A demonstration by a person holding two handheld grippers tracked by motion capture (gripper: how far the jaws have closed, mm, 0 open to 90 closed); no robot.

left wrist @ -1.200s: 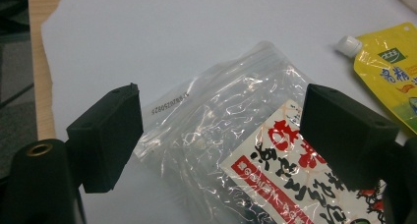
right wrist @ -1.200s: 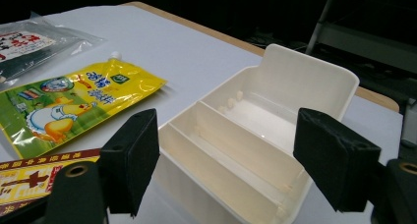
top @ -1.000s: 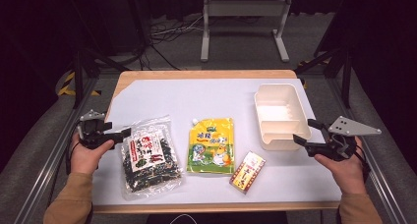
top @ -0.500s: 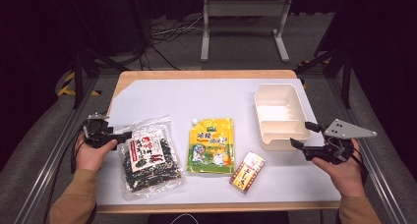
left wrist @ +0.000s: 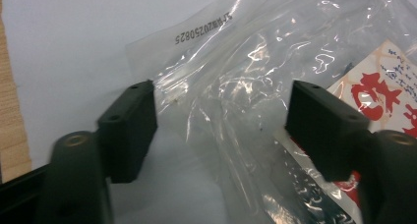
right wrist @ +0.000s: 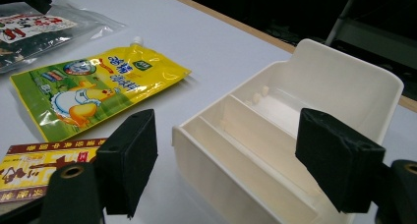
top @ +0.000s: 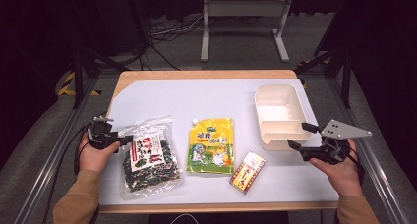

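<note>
A clear plastic bag of dark seaweed [top: 149, 157], bearing a red-and-white label, is laid flat left of the yellow spouted pouch [top: 211, 146]. Its crinkled top edge is straddled by the wide-spread left gripper [top: 119, 138]. The right gripper [top: 301, 136], likewise wide, is held at the cream divided container [top: 278, 114].

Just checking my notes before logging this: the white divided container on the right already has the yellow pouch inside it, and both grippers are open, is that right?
Not quite: the yellow pouch lies flat on the table, left of the white divided container, as the high view shows. Both the left gripper and right gripper are open.
</note>
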